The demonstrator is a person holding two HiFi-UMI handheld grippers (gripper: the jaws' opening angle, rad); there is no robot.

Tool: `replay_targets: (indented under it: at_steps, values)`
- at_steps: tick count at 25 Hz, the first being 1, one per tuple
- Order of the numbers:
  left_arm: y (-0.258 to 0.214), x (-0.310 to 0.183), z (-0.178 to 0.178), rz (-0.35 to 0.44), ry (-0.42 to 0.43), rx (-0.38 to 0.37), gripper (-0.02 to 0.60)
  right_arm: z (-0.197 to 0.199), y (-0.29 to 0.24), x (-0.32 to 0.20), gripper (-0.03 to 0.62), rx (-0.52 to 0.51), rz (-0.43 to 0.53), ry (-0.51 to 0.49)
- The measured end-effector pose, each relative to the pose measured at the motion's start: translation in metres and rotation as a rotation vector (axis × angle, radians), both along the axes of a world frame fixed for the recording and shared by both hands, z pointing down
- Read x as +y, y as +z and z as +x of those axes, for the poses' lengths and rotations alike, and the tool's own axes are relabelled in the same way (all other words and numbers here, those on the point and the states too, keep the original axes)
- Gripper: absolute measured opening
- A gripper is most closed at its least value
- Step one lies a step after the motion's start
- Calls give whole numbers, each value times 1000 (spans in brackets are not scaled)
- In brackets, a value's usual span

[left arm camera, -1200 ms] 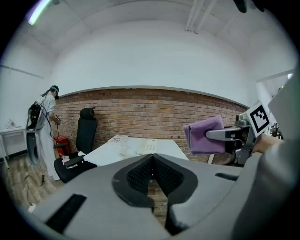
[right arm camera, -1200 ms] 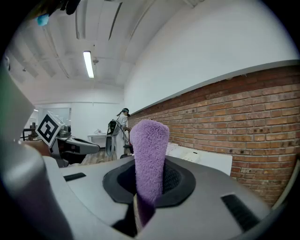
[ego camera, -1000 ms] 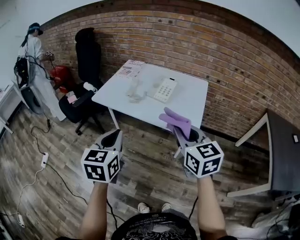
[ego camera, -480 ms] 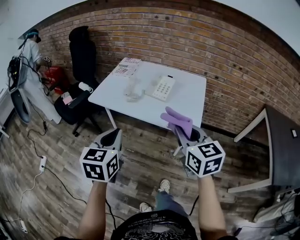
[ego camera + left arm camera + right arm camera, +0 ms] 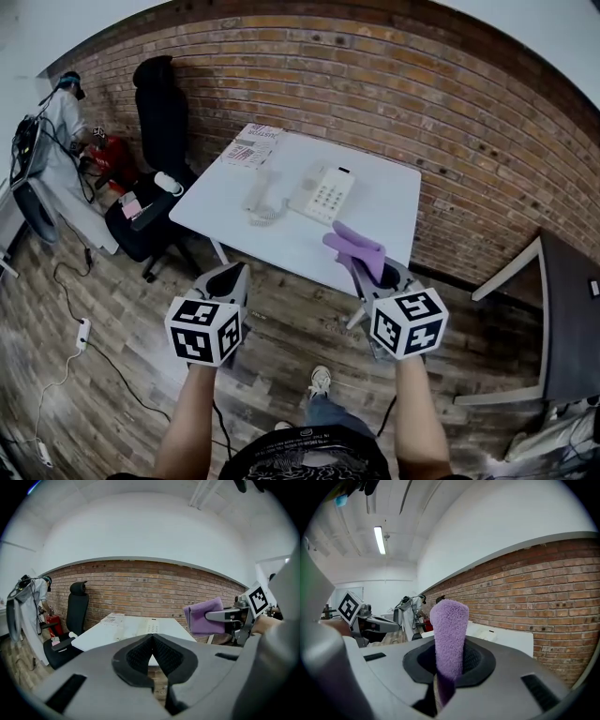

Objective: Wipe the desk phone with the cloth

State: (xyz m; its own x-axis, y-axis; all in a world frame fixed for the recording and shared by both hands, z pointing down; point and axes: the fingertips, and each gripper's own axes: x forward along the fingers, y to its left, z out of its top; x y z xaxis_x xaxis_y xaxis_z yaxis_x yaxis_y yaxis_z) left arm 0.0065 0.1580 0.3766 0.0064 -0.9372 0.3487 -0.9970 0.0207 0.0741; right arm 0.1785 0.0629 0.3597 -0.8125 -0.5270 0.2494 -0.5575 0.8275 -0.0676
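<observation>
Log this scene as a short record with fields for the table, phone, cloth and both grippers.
Table: white square table near brick wall
Phone: cream push-button desk phone on table, handset lying beside it
Cloth: purple fluffy cloth, standing up from jaws
Left: left hand-held gripper, jaws together, empty
Right: right hand-held gripper, shut on cloth
Wiping: not begun

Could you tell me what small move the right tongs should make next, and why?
Probably carry the right tongs forward and down toward the desk phone. They are shut on the purple cloth, which hangs in the air, apart from the phone on the white table.
</observation>
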Motion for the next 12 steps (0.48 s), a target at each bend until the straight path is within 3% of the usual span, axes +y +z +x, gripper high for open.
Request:
replay_targets:
  at_steps: [12]
  values:
    - [16,-105,-20,-47,-50,26,6,-19,14,-115,44,23,-40,-39]
